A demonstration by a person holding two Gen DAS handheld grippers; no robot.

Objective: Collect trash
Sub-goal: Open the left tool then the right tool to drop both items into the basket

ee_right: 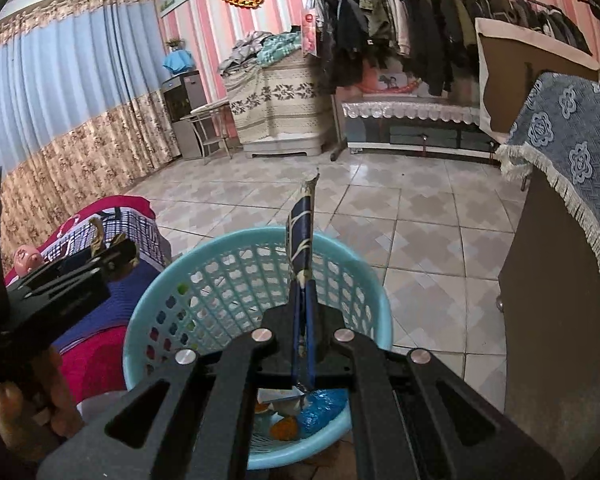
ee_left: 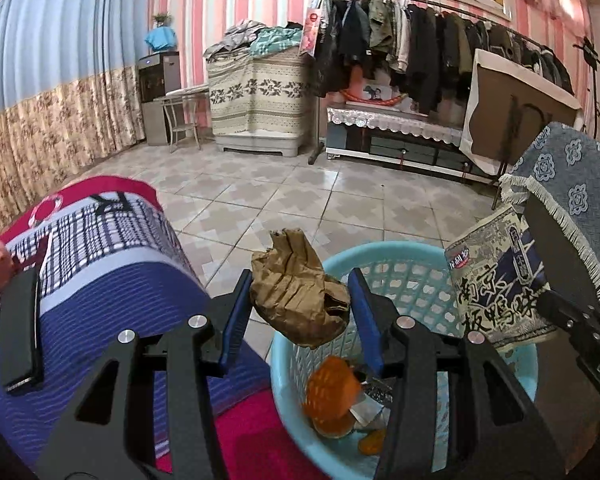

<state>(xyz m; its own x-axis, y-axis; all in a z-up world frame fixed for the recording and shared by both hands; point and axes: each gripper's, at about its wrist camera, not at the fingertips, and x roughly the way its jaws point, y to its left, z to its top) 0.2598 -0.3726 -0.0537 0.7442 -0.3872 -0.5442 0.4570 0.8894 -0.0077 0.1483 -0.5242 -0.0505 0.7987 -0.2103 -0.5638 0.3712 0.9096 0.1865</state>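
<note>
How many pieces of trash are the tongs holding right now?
2: a crumpled brown paper bag in the left tongs, a printed snack wrapper in the right tongs, both above the basket.

walls pink-striped [ee_left: 188, 20] | floor tiled [ee_left: 260, 200] | curtains blue [ee_left: 52, 40] | clothes rack [ee_left: 420, 40]

The left gripper [ee_left: 298, 300] fills the lower middle of its view, angled downward, its blue pads clamped on something held between them. The right gripper [ee_right: 305, 312], lower centre of its view, is pinched tight on a thin item. A hand [ee_right: 28, 412] grips the left handle at lower left.
</note>
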